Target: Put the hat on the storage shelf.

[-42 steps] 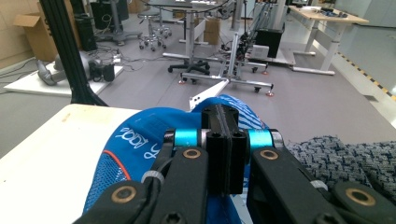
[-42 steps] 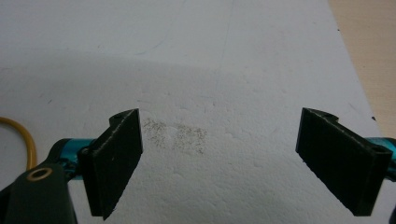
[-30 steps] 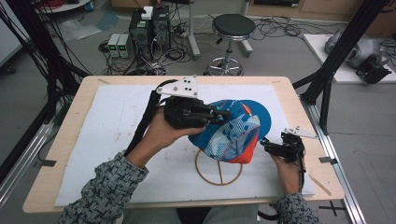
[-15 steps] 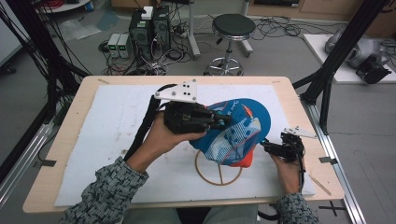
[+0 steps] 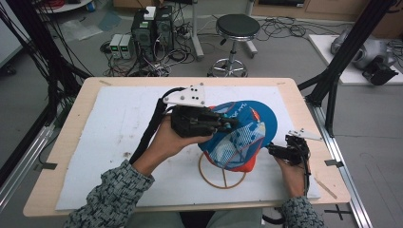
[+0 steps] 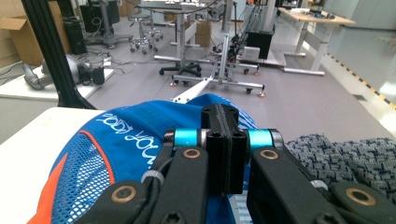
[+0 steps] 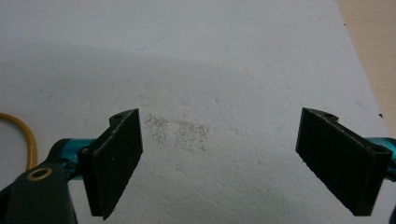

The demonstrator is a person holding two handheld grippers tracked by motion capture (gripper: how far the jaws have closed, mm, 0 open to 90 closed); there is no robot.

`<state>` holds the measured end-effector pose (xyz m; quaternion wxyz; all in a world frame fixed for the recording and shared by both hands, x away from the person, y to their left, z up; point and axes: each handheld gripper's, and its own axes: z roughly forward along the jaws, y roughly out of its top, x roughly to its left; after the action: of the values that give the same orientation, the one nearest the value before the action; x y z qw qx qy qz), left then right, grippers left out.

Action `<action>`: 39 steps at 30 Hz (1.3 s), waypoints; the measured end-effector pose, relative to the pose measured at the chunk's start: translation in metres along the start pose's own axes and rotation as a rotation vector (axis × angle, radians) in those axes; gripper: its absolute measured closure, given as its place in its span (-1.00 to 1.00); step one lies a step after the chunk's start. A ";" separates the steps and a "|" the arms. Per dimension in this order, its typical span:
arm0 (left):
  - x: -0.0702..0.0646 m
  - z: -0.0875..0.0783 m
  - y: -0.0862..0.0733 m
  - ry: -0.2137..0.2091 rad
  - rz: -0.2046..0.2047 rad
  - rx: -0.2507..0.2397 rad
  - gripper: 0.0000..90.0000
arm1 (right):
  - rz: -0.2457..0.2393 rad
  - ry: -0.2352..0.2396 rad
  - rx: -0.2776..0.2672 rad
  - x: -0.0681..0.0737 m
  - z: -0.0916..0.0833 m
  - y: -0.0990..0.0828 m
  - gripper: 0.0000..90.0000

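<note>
Containers: none on the table (image 5: 85, 142); nothing held inside anything.
Cap (image 5: 240, 135): blue, with white mesh panels and orange trim; sits raised above the foam sheet, right of centre, over the ring stand. The high view shows the brim toward the far side.
Cap writing: white script runs along the blue fabric (image 6: 135, 133); it appears reversed in the left gripper view and I cannot read it.
Left gripper (image 5: 227, 124): jaws pressed tightly together in the left gripper view, with blue cap fabric directly beneath and around them. Whether a fold of cloth is pinched between them cannot be told.
Right gripper (image 5: 272, 149): jaws spread wide apart, grasping nothing; held just beside the cap's right edge, low over the sheet. Its own view (image 7: 233, 163) shows flat black pads with teal fittings.
Ring stand (image 5: 223, 173): thin tan hoop with spokes, lying flat on the sheet under the cap; an arc of it shows at the left edge of the right gripper view (image 7: 25, 135).
Foam sheet (image 5: 119, 118): white, pebbled texture, with a grey scuffed patch (image 7: 180, 130) between the right jaws.
Table material: pale wood, rounded corners.
Sleeves (image 5: 114, 194): knit, speckled dark and light pattern.
Floor beyond: a round black stool (image 5: 236, 28) on castors, and cables.
</note>
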<state>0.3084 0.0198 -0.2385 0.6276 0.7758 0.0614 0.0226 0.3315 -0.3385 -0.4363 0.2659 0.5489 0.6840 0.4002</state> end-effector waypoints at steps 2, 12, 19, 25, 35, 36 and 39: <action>0.003 0.001 -0.001 0.003 0.005 -0.006 0.99 | 0.002 0.000 0.001 0.000 0.000 0.000 -0.70; 0.012 0.000 -0.009 -0.006 0.001 -0.036 0.99 | 0.006 0.002 0.010 0.000 0.001 0.000 -0.70; 0.013 0.001 -0.013 -0.018 0.020 -0.063 0.90 | 0.005 0.003 0.013 0.000 0.001 0.000 -0.70; 0.013 0.002 -0.015 -0.019 0.032 -0.076 0.79 | 0.002 0.003 0.016 -0.001 0.001 -0.001 -0.70; 0.013 0.003 -0.017 -0.027 0.025 -0.079 0.61 | 0.000 0.005 0.020 -0.001 0.002 -0.001 -0.70; 0.012 0.003 -0.017 -0.027 0.025 -0.083 0.59 | -0.001 0.004 0.018 -0.001 0.002 -0.001 -0.70; 0.012 0.001 -0.017 -0.023 0.023 -0.088 0.56 | -0.001 0.004 0.018 -0.001 0.002 -0.001 -0.70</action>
<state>0.3196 0.0242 -0.2555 0.6613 0.7484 0.0440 0.0235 0.3327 -0.3390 -0.4379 0.2596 0.5502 0.6884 0.3949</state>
